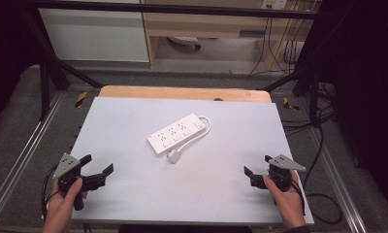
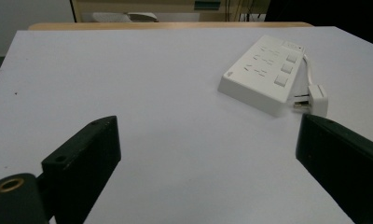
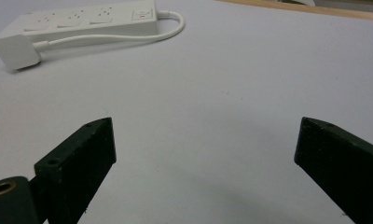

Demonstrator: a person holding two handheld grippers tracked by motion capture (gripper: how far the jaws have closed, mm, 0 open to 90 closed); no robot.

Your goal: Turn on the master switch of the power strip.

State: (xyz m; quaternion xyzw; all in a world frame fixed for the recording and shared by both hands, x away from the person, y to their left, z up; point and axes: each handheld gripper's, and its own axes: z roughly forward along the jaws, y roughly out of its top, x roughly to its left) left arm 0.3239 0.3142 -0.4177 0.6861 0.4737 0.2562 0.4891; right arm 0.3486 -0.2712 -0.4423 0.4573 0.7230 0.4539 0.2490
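Power strip (image 1: 176, 133), white, lies flat near the middle of the pale counter (image 1: 134, 194), set at a slant, with three sockets and three switches on top. Its white cord (image 1: 205, 130) loops from the far end back along one side, and the plug (image 1: 174, 156) rests on the counter just beside the near end. My left gripper (image 1: 96, 170) sits at the near left corner, my right gripper (image 1: 256, 165) at the near right, both well apart from the strip. Both sets of jaws stand wide open, holding nothing.
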